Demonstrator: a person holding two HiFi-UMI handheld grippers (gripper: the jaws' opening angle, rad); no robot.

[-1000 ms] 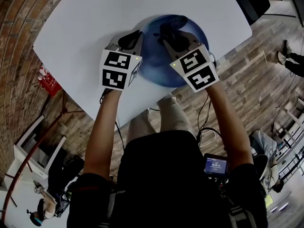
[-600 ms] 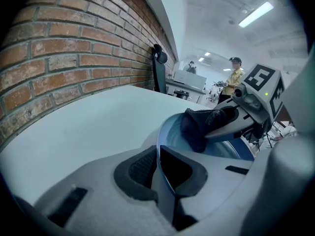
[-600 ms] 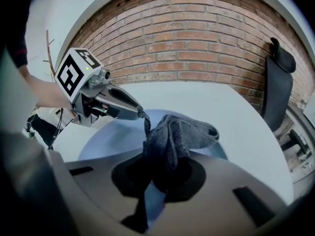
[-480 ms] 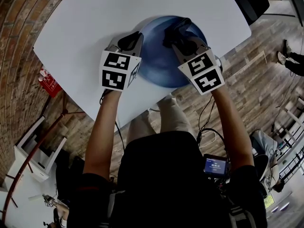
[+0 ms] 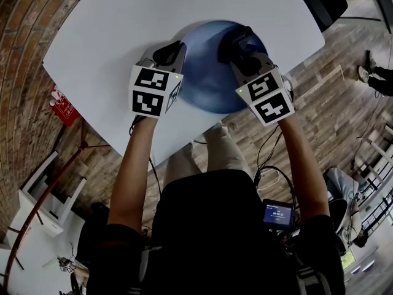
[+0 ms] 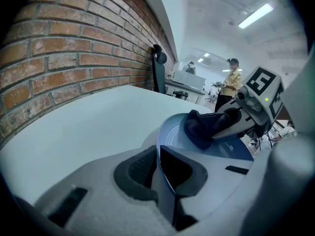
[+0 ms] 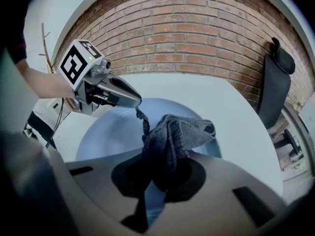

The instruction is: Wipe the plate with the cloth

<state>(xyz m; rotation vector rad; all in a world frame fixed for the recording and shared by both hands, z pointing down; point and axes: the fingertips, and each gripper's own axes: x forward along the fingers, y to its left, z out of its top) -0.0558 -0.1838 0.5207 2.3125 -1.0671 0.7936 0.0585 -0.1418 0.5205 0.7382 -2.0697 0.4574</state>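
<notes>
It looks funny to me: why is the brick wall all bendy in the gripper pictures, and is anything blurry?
Left gripper view: the wide lens bends the brick wall, darkens the corners, and the ceiling light glares. Right gripper view: the wall arches overhead; the cloth is sharp against the pale plate, the near jaws blurry. Head view: even light on the table, little shadow.

A white worktop [image 5: 110, 35] stood by a red brick wall [image 7: 197, 33], with a brown wood floor [image 5: 331, 109] below, a black chair [image 7: 275, 82] close by, and a long bright light [image 6: 254, 15] overhead.
</notes>
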